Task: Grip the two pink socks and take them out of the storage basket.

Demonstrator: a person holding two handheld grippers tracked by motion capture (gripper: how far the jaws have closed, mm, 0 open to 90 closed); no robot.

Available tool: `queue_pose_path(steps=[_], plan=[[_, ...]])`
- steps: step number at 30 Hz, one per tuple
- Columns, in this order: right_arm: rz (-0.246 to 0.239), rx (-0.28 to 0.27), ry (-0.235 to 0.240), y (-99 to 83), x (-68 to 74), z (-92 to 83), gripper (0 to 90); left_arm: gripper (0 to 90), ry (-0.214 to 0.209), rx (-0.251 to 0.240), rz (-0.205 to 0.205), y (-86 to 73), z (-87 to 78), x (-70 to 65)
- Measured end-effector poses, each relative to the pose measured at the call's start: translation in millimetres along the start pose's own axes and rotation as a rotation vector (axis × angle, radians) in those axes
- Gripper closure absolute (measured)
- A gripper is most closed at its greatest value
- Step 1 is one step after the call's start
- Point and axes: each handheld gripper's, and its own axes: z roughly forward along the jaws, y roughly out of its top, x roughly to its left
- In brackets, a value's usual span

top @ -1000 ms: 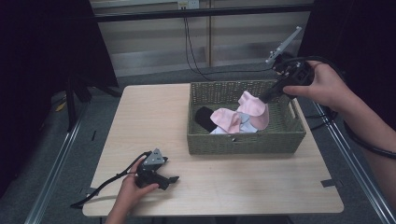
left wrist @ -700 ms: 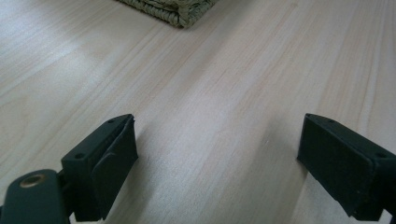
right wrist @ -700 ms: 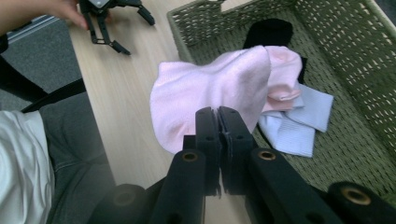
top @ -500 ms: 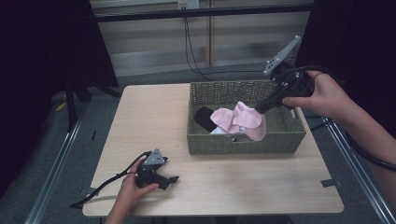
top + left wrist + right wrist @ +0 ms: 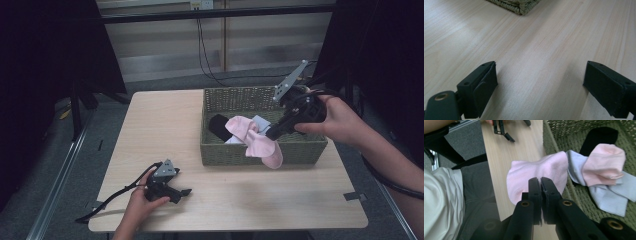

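My right gripper (image 5: pixel 272 135) is shut on a pink sock (image 5: pixel 264 147), which hangs over the front wall of a woven green basket (image 5: pixel 305 150). In the right gripper view the closed jaws pinch the pink sock (image 5: pixel 536 172) above the table edge. A second pink sock (image 5: pixel 604 163), a pale blue sock (image 5: pixel 610 195) and a black one (image 5: pixel 602 135) lie in the basket. My left gripper (image 5: pixel 184 194) rests on the table near the front left, open, and the left gripper view has bare wood between its fingers (image 5: pixel 480 86).
The light wooden table (image 5: pixel 165 130) has free room left of the basket. A corner of the basket (image 5: pixel 516 5) lies ahead of the left gripper. Cables trail off the table's front left and right sides. Dark floor surrounds the table.
The right gripper has carried the pink sock from over the basket's middle toward its front wall and lower, so the sock now drapes over the rim. The left gripper has stayed put.
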Motion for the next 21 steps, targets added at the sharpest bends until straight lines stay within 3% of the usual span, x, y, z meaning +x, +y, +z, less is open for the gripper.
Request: queue_pose_path(steps=[7, 21], plan=[[-0.012, 0.005, 0.029, -4.1, 4.1, 17.5, 86.7, 11.1, 0.002, -0.003, 0.000, -0.2, 0.3, -0.1], [0.014, 0.041, 0.075, -19.2, -0.1, 62.4, 86.4, 11.1, 0.002, -0.002, -0.002, -0.2, 0.2, -0.2]])
